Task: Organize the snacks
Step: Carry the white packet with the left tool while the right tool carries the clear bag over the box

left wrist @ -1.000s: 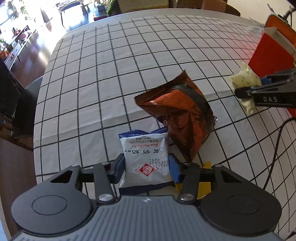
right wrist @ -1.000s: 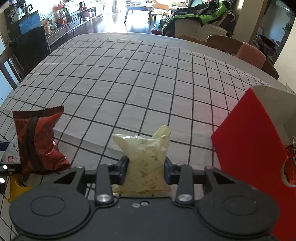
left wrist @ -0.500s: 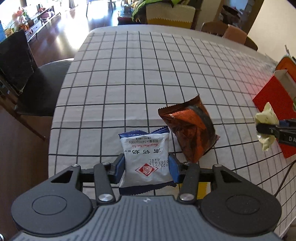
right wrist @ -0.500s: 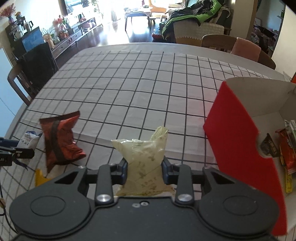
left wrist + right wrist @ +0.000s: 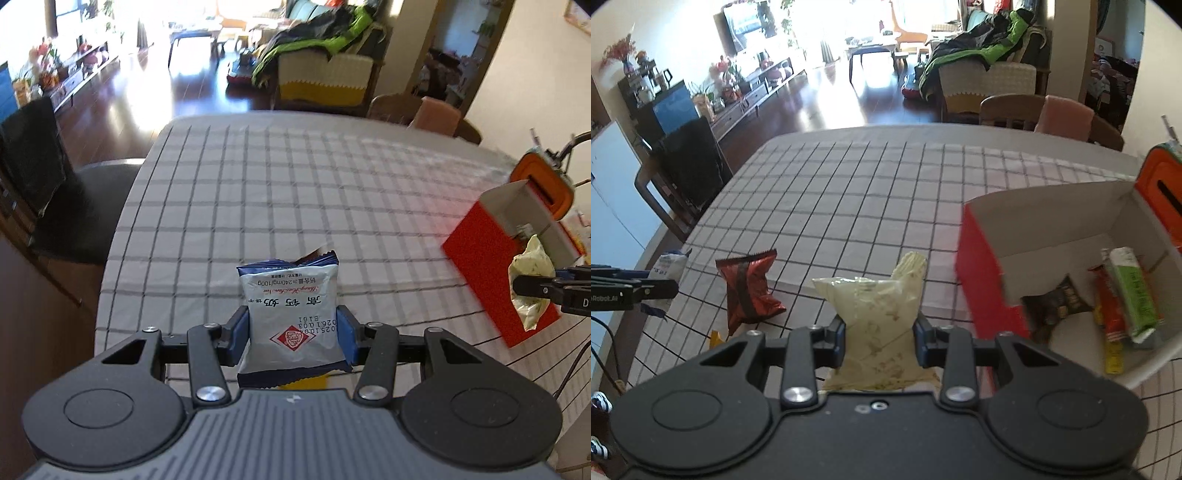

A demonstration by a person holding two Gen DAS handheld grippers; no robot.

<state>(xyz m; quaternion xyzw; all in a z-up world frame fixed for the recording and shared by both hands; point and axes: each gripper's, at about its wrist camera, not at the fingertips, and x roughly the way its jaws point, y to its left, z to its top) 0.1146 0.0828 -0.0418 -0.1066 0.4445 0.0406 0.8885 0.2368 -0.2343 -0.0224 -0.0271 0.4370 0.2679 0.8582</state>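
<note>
Left gripper (image 5: 293,334) is pinching a white-and-blue milk-tablet packet (image 5: 291,314) between its blue pads, both pads pressing on the packet's sides; the packet is hanging clear of the checked tablecloth (image 5: 295,192). A yellow scrap is showing just under the packet's lower edge.

Right gripper (image 5: 881,341) is squeezing a pale yellow snack bag (image 5: 879,317) at its waist, the bag bulging above and below the pads. The bag is sitting in the air, over the cloth.

To the right of the right gripper and just ahead of it, the red cardboard box (image 5: 982,280) is standing open, white inside. In it are lying a dark small packet (image 5: 1060,301), a red-and-yellow stick pack (image 5: 1110,325) and a green-and-white bar (image 5: 1134,295).

To the left of the right gripper, a red-brown foil snack bag (image 5: 748,290) is lying on the cloth, well apart from the box. Further left, the left gripper with its packet is entering the view edge.

In the left wrist view the box is at far right, with the right gripper's yellow bag in front of it.
</note>
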